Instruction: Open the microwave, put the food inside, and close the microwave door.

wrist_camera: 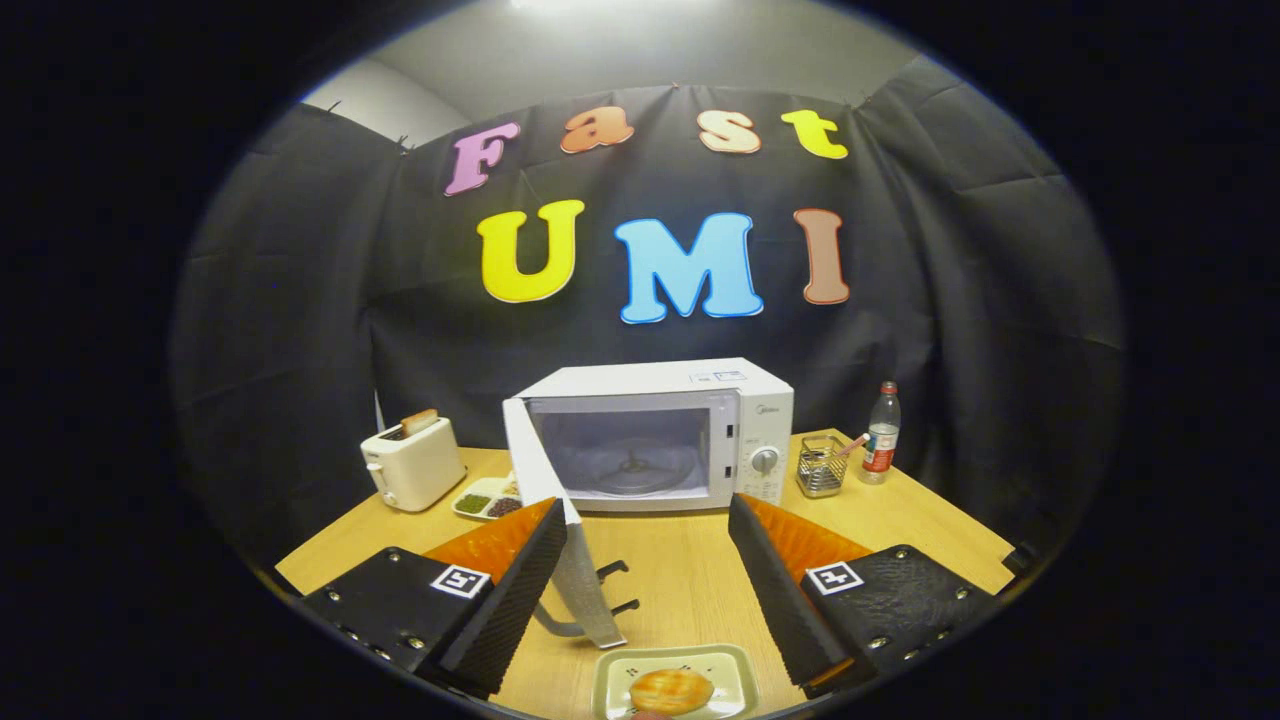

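A white microwave (660,435) stands at the back of the wooden table (680,575), its cavity and turntable showing. Its door (560,530) hangs wide open, swung out toward me on the left, edge-on just right of my left finger. A round golden bun (671,689) lies on a pale square plate (615,675) on the table close to me, low between my two fingers. My gripper (646,590) is open, its black ribbed fingers (520,580) spread wide with nothing held between them.
A cream toaster (413,462) with a slice in it stands left of the microwave. A divided tray of food (488,499) lies beside it. A wire holder (821,466) and a plastic bottle (881,433) stand to the microwave's right.
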Tool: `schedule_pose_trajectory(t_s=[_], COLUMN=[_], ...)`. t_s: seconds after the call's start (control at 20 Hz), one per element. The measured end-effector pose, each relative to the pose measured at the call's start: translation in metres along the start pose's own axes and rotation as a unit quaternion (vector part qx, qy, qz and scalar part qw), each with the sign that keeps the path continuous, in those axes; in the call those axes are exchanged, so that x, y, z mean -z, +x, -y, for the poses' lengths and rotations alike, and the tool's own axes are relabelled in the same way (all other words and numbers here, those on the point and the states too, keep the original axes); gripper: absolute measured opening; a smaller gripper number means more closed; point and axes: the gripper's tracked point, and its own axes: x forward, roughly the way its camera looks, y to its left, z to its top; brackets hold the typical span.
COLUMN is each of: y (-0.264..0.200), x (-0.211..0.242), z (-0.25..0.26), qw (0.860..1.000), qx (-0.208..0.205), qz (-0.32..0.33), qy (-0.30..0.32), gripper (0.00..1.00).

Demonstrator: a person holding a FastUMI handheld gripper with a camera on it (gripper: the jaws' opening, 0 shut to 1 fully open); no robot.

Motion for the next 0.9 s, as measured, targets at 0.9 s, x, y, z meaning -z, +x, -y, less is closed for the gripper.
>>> schedule_pose_trajectory(t_s=[0.9], y=[-0.004], x=[0.058], z=[-0.124], qw=[0.982], qx=[-0.159], qz=[-0.086], qy=[-0.050], gripper=[0.97])
